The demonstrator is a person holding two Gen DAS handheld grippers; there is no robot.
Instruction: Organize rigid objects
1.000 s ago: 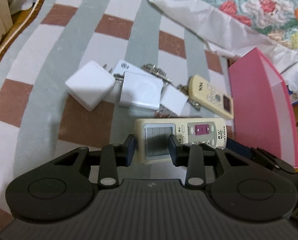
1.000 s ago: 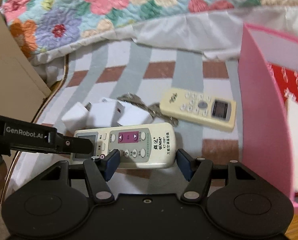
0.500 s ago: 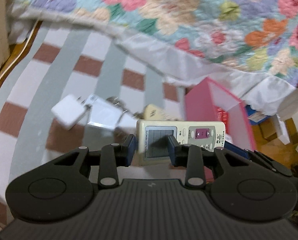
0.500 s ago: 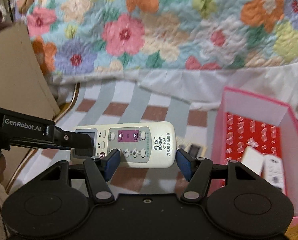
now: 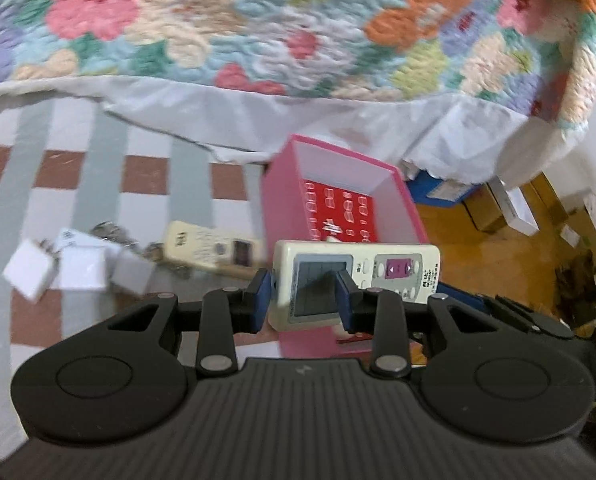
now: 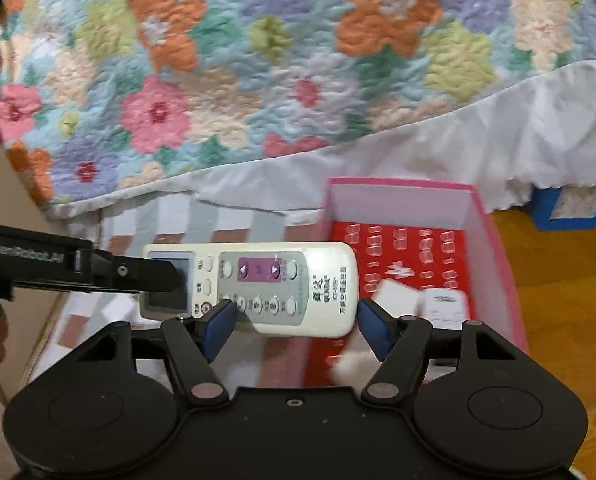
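- Your left gripper is clamped on the screen end of the cream remote: one blue pad presses the end edge at about 9 o'clock of the screen, the other sits across the screen face.
- In the left wrist view the remote lies crosswise to the fingers, its button end reaching out toward 3 o'clock, past the jaws.
- Your right gripper has its jaws opening around the same remote's button end; the remote's lower edge sits between the blue pads, with a visible gap at the 3 o'clock pad, so that pair is not pressing it.
- In the right wrist view your left gripper's black finger comes in from 9 o'clock and covers the remote's screen.
- The remote is held in the air, over the near left wall of the pink box.
- The pink box stands open, red patterned lining on its floor, with white items lying at its near end; they are too blurred to name.
- At 10 o'clock of your left gripper, a second, slimmer remote lies on the checked cloth.
- Further toward 9 o'clock, white charger blocks sit clustered together, touching one another, with something metallic among them.
- Farthest, across 12 o'clock, the floral quilt drapes with its white hem behind the box.
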